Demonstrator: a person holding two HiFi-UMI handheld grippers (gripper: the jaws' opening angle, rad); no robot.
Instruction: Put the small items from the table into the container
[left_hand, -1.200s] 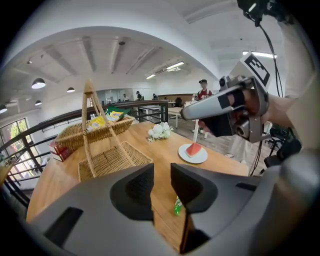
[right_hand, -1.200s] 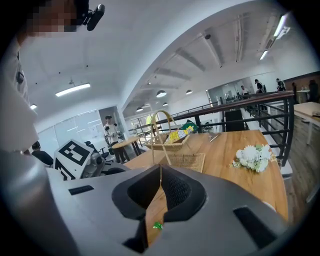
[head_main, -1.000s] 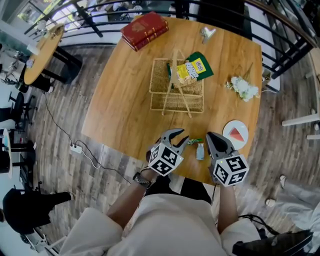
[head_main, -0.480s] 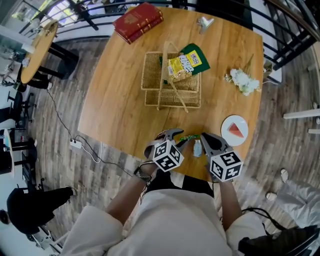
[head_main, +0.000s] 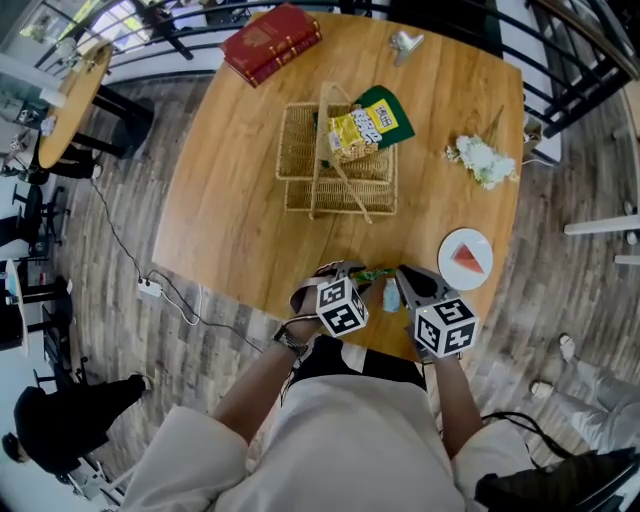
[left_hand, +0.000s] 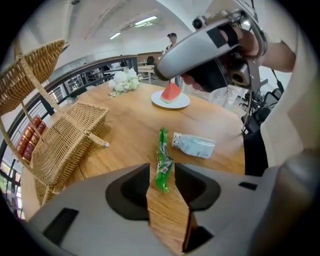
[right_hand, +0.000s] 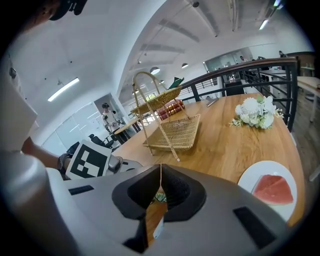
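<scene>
Wooden table, wicker basket at twelve o'clock, left gripper spread wide astride green sachet, not squeezing it, small bottle at its four o'clock, right gripper pressed together, empty.

Left claw: jaws wide apart, pointed steeply down at worktop near its front edge. Right claw: jaws together, tips touching, tilted down at shallower angle. Claws side by side, near each other, not touching, tips angled slightly inward toward one another. Marker cube on left and on right face up to head view. Left forearm bare, reaching forward from lower left. Right forearm straighter, close beside torso.
</scene>
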